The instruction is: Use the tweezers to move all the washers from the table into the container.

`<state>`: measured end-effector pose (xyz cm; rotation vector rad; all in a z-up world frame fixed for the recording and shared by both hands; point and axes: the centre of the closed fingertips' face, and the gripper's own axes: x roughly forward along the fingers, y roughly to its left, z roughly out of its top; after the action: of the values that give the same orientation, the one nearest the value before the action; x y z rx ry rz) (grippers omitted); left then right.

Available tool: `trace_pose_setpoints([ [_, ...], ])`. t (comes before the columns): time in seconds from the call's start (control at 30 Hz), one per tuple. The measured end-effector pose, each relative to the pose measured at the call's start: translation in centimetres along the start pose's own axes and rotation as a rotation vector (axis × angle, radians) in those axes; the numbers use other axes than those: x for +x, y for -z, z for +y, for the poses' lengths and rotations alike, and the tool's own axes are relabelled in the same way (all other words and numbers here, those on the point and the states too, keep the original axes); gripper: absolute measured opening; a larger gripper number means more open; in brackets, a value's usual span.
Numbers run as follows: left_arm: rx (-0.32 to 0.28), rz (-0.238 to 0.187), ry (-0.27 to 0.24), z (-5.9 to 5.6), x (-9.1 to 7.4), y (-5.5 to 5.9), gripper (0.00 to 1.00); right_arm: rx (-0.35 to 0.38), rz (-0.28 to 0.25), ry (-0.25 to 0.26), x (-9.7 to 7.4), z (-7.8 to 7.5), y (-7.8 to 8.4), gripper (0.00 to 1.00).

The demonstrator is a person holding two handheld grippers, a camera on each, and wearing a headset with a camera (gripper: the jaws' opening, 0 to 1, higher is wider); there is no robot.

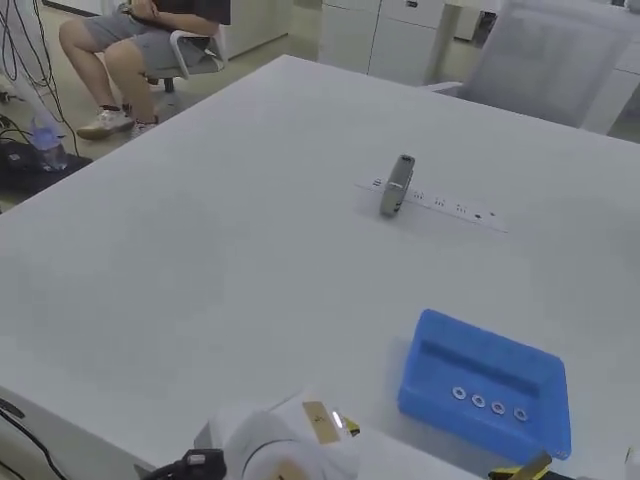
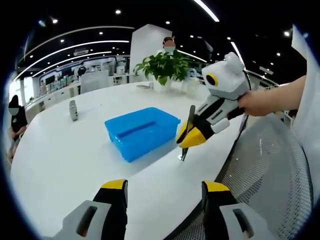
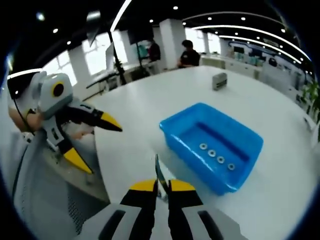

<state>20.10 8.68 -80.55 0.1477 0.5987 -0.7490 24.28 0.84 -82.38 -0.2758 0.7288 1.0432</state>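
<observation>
step: likely last, four washers (image 3: 216, 156) in blue container (image 3: 192, 160) | right tongs (image 3: 160, 186) clamped on tweezers (image 3: 159, 172) | left tongs (image 2: 165, 192) wide | next: scan counter (image 3: 150, 100) for leftovers

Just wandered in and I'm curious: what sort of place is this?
Probably an open-plan office or lab: a large white table, long ceiling light strips, a potted plant, and a person seated on an office chair nearby.

No legible text, label or number on anything.
</observation>
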Motion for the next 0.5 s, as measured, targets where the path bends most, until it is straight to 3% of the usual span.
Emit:
trace_pose_setpoints([
  [0.07, -0.002, -0.001, -0.002, 0.0, 0.0, 0.0, 0.59, -0.072, -0.002, -0.003, 0.0, 0.8, 0.1, 0.05],
  [0.23, -0.001, -0.002, -0.003, 0.0, -0.1, 0.0, 0.59, -0.224, 0.020, 0.017, 0.1, 0.9, 0.3, 0.04],
  [0.33, 0.000, -0.001, -0.003, 0.0, -0.1, 0.0, 0.59, -0.216, 0.015, 0.019, 0.1, 1.0, 0.1, 0.03],
  [0.43, -0.002, -0.002, -0.006, 0.0, -0.1, -0.1, 0.59, -0.105, 0.011, 0.018, 0.1, 0.8, -0.1, 0.03],
  [0.5, -0.004, -0.002, -0.007, 0.1, -0.1, 0.0, 0.59, -0.097, -0.026, 0.015, 0.0, 0.6, -1.0, 0.03],
])
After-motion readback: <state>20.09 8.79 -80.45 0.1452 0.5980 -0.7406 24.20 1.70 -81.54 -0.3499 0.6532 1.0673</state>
